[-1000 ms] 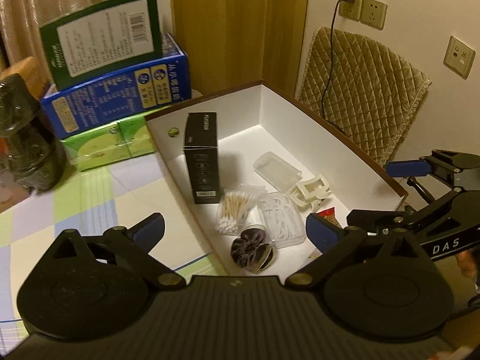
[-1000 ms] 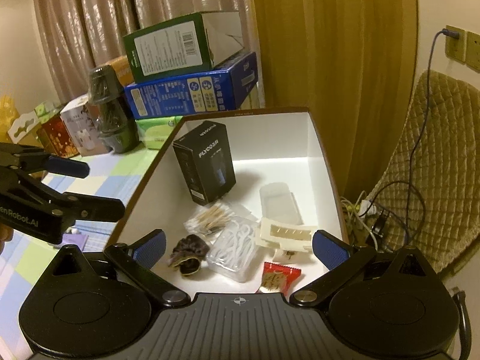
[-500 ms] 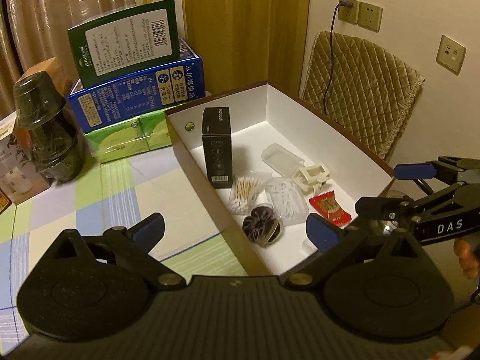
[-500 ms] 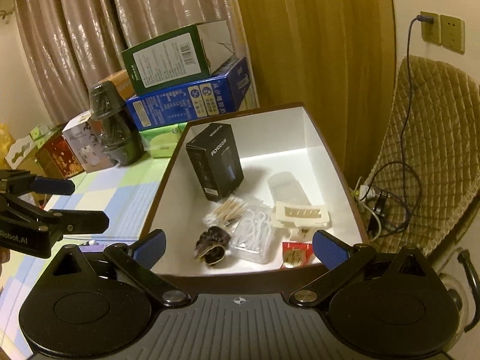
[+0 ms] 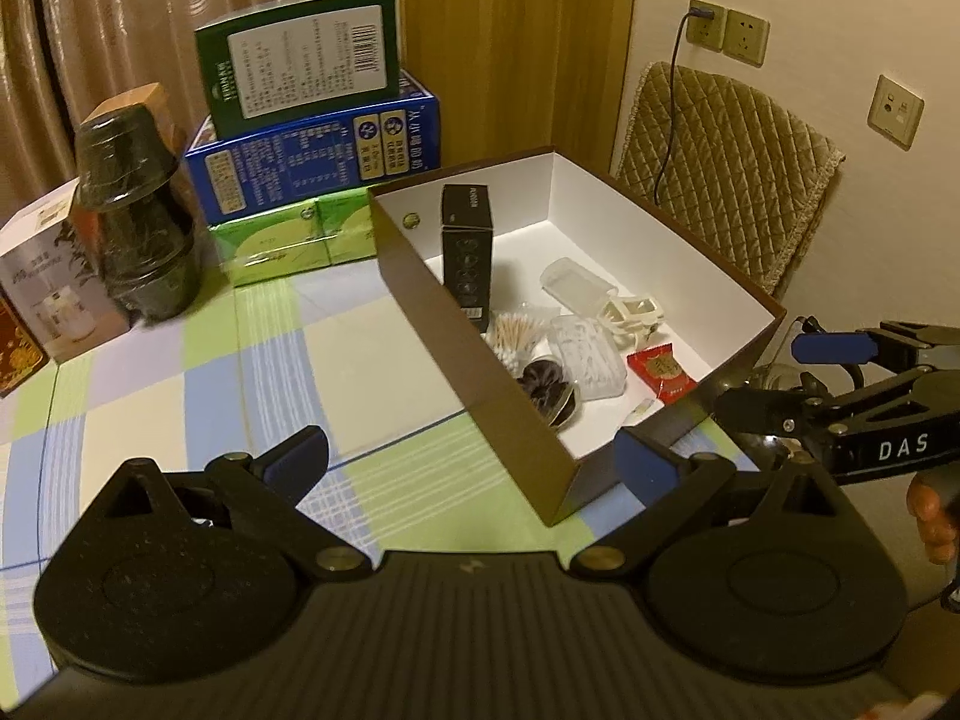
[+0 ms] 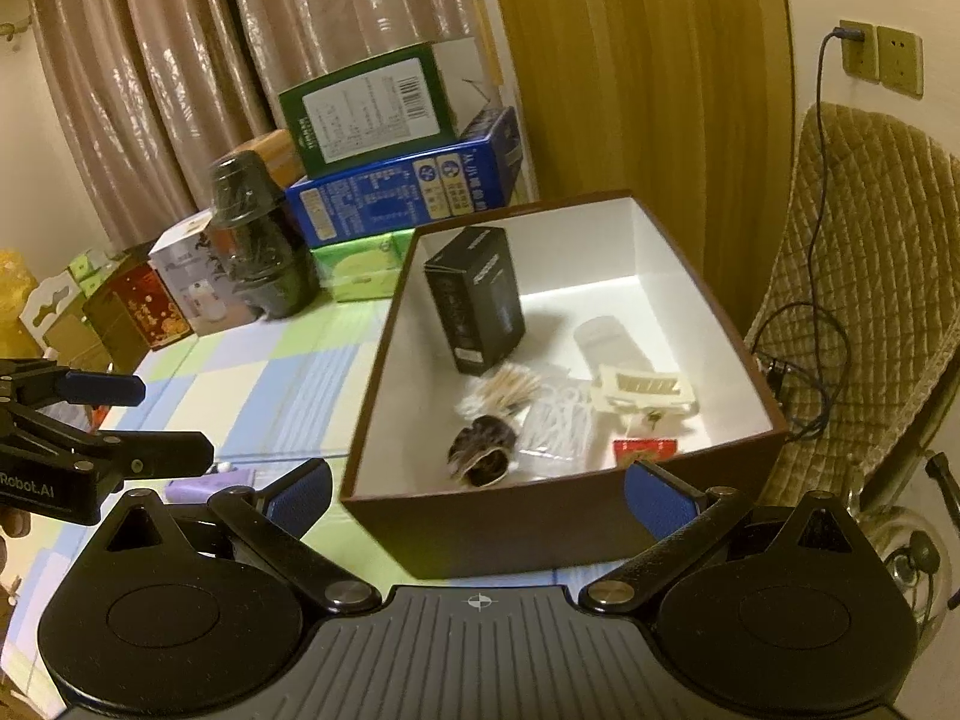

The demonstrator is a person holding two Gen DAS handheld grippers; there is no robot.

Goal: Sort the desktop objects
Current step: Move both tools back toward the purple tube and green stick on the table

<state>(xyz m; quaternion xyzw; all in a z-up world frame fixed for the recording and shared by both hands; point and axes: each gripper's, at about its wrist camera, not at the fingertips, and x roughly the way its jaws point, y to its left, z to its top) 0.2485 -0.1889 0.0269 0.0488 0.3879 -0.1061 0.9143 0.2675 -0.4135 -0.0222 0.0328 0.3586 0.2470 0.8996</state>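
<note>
Box holds black carton, cotton swabs, red packet.

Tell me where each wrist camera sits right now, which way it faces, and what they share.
Left wrist: on the left gripper, above the checked tablecloth, facing the brown box from its left corner; own open jaws show, plus the right gripper and fingers.
Right wrist: on the right gripper, facing the box's near wall; own open jaws show, left gripper at the left edge.
Shared: the box, black carton, stacked cartons.
</note>
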